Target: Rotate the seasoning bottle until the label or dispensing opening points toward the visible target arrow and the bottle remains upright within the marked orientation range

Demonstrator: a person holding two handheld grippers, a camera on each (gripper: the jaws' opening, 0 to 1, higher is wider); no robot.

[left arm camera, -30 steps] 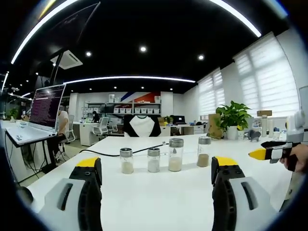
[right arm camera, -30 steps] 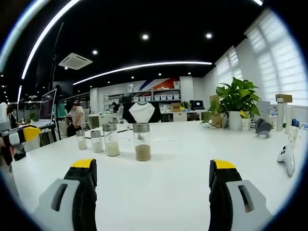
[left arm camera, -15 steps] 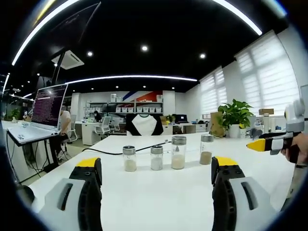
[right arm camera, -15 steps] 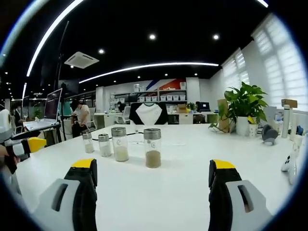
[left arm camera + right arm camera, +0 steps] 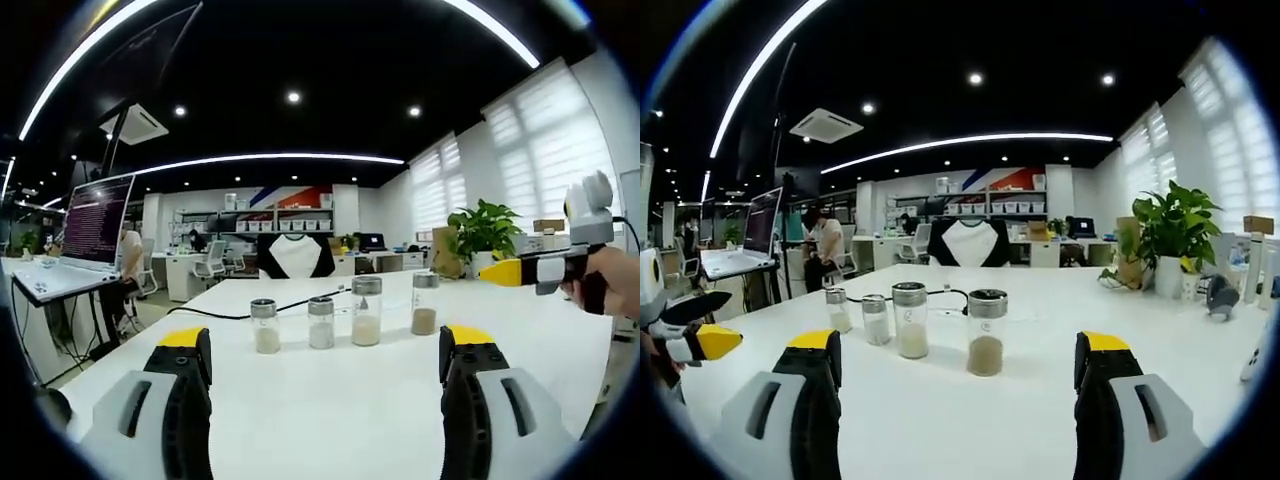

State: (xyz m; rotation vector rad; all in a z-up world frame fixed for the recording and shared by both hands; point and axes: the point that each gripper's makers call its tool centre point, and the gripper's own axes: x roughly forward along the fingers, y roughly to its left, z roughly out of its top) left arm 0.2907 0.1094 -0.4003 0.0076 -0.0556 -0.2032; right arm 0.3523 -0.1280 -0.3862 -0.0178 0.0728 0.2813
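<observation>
Four glass seasoning bottles with metal lids stand upright in a row on the white table (image 5: 330,410). In the left gripper view they run from the short bottle (image 5: 265,326) through the second bottle (image 5: 321,322) and a taller bottle (image 5: 366,312) to the brown-filled bottle (image 5: 425,303). My left gripper (image 5: 325,337) is open and well short of them. From the right, the right gripper (image 5: 540,268) comes in, held by a hand above the table. In the right gripper view the brown-filled bottle (image 5: 986,333) is nearest and the tall bottle (image 5: 910,320) is beside it. My right gripper (image 5: 958,340) is open with nothing between its jaws.
A black cable (image 5: 225,318) runs across the table behind the bottles. An open laptop (image 5: 95,220) stands on a desk to the left. A potted plant (image 5: 482,235) sits at the far right. A person (image 5: 825,245) sits at a far desk, and a draped chair (image 5: 970,243) stands behind the table.
Both cameras have shifted. The right gripper has risen in the left gripper view. In the right gripper view the bottles now sit lower and further right. The bottles keep their row.
</observation>
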